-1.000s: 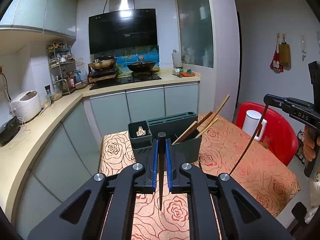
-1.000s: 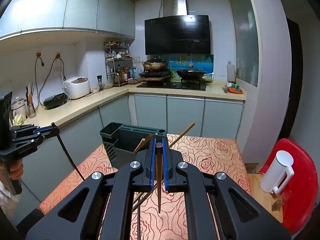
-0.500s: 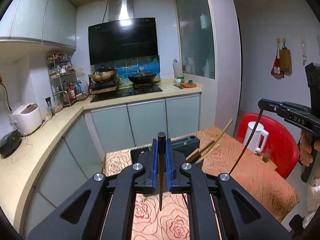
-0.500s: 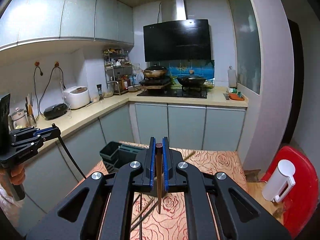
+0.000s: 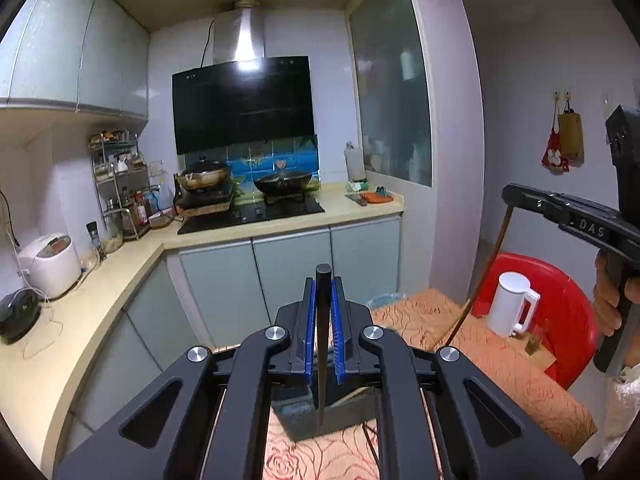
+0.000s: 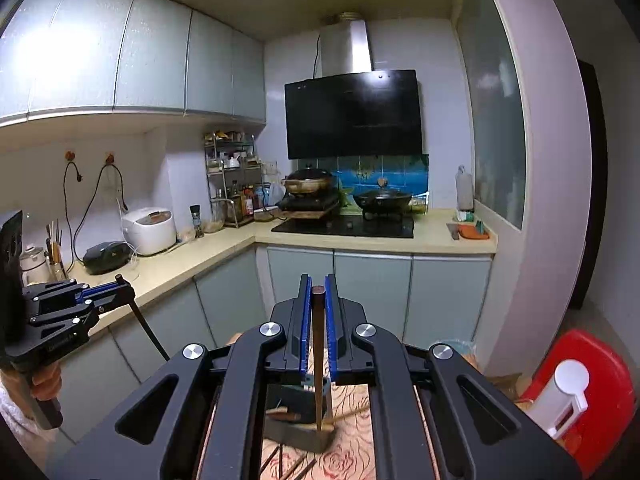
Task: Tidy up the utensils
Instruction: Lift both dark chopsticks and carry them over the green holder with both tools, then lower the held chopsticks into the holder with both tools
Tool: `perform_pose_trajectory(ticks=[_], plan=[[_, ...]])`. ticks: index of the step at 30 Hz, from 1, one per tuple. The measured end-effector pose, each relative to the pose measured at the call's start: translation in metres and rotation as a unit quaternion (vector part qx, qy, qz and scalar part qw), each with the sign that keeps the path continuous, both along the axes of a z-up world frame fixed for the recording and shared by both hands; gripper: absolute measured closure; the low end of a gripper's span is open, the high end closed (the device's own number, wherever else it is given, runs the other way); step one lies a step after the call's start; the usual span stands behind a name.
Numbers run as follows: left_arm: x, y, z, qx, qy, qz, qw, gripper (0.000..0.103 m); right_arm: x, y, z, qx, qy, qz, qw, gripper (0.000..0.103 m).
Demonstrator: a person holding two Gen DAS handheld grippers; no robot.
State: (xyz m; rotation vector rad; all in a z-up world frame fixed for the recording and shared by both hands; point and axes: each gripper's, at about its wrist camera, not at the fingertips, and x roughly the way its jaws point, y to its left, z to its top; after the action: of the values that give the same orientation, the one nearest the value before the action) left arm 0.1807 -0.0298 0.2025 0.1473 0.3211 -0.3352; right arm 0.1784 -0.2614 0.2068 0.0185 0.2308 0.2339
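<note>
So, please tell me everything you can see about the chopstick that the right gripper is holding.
The brown chopstick is a slim, wood-looking stick, darker at its top end and tapering downward. The right gripper is shut on it, its blue pads pressing near the upper end, so it hangs almost upright, tip down. It hangs above the dark utensil holder on the rose-patterned tablecloth; whether its tip touches the holder I cannot tell.

From my left-wrist view, the only legible marking was "DAS", in pale raised letters on the black body of the right gripper [image 5: 507,194], which stood to the right of my own tool. From my right-wrist view, a faint line of lettering ran along the lower arm of the left gripper [image 6: 120,285], to the left of my tool; I could not read it.
</note>
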Motion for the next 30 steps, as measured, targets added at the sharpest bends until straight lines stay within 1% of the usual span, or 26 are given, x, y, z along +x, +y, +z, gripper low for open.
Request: perform_pose_trajectory(ticks=[6,9,11,15,18,30], plan=[[0.027,-0.014,0.010,0.002,-0.010,0.003,0.9999,0.096,0.028,0.004,0.003,0.000,0.002,0.000,1.000,0.096],[0.044,-0.018,0.004,-0.003,-0.003,0.008,1.0000,0.096,0.041,0.004,-0.003,0.008,0.008,0.001,1.000,0.096],[0.058,-0.021,-0.006,-0.008,0.006,0.010,0.9999,0.096,0.050,0.004,-0.008,0.013,0.015,0.002,1.000,0.096],[0.078,-0.026,-0.028,-0.010,0.026,0.013,0.9995,0.096,0.068,0.005,-0.020,0.024,0.042,0.012,0.999,0.096],[0.088,-0.027,-0.042,-0.006,0.035,0.020,0.9992,0.096,0.077,0.008,-0.030,0.020,0.056,0.016,0.998,0.096],[0.108,-0.037,-0.080,0.020,0.049,0.033,0.9981,0.096,0.099,0.028,-0.063,0.001,0.093,0.028,0.995,0.096]])
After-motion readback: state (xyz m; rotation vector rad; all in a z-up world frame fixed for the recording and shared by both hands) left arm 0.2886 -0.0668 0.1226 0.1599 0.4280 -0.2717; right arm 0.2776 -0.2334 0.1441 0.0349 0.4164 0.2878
